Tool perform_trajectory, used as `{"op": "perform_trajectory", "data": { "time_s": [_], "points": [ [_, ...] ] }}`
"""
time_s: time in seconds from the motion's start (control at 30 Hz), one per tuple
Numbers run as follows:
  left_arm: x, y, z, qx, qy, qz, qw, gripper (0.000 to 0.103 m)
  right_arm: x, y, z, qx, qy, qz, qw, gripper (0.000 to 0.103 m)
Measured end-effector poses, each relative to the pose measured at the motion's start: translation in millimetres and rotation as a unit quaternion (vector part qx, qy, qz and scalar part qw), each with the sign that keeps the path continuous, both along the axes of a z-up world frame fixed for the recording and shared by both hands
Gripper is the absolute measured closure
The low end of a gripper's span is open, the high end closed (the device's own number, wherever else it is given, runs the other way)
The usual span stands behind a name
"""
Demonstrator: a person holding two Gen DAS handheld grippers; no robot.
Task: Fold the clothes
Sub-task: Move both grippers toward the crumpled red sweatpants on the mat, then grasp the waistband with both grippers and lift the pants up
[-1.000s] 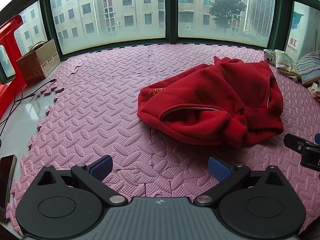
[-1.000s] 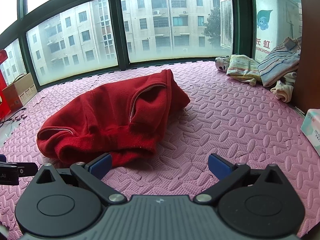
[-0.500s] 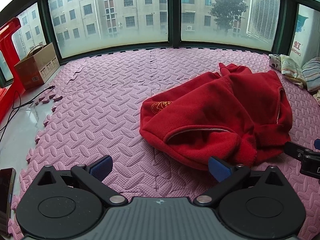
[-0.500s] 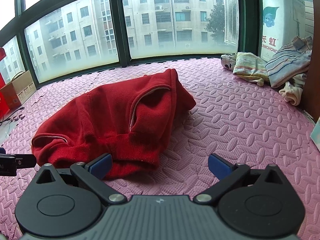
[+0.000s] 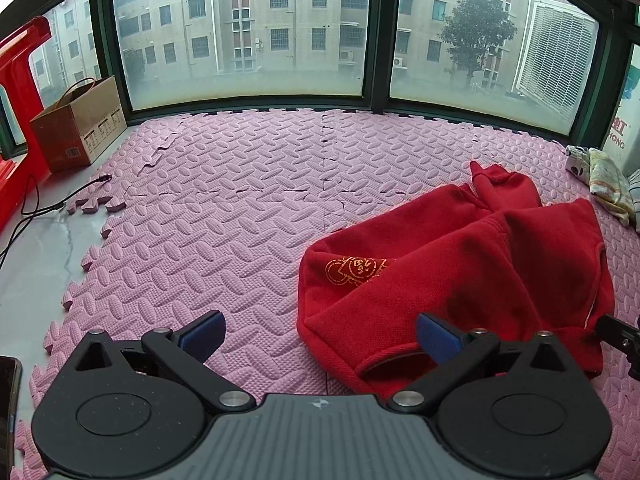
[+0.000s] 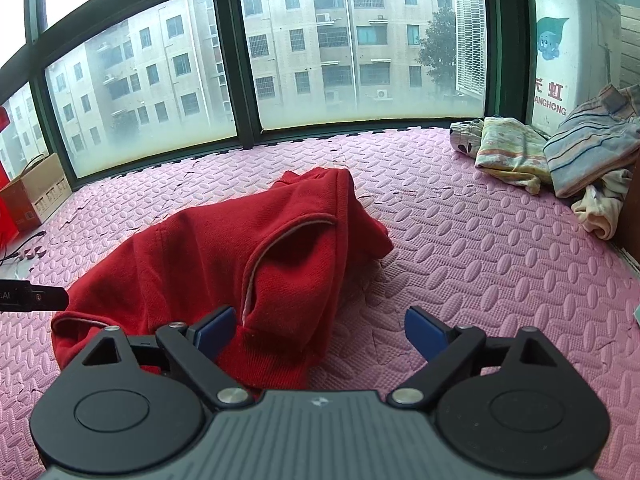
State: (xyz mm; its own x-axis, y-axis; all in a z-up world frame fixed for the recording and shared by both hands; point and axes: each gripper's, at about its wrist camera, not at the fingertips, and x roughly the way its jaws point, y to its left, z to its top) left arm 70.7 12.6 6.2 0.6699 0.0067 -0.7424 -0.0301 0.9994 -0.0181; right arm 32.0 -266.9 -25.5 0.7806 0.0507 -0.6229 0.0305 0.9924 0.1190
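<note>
I hold the left gripper (image 5: 318, 334) and right gripper (image 6: 320, 330) spread wide, gripping nothing. The red sweater (image 5: 460, 276) lies bunched on the pink mat (image 5: 224, 240), its near edge between both finger pairs. Risk: closing on overlapping layers would pinch several together, skewing the fold.

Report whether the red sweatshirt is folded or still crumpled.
Crumpled, not folded. The red sweatshirt lies bunched in a rumpled heap on the pink foam mat, layers overlapping unevenly; neither gripper holds it.
</note>
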Motion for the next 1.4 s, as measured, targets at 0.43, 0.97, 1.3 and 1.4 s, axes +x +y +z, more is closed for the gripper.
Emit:
{"op": "perform_trajectory", "data": {
  "time_s": [0.43, 0.97, 1.3, 1.4],
  "points": [
    [6, 20, -21, -0.070, 0.054, 0.004, 0.9961, 0.002, 33, -12, -21, 0.069, 0.041, 0.047, 0.996, 0.040],
    [0, 21, -18, -0.136, 0.061, -0.046, 0.9877, 0.083, -1, -9, 7, 0.111, 0.012, 0.082, 0.990, 0.084],
    [-31, 35, 6, -0.148, 0.055, -0.091, 0.9832, 0.084, -57, -7, 32, 0.135, 0.008, 0.129, 0.982, 0.085],
    [-44, 40, 7, -0.143, 0.059, -0.101, 0.9827, 0.085, -69, -5, 29, 0.137, 0.027, 0.143, 0.980, 0.085]
  ]
}}
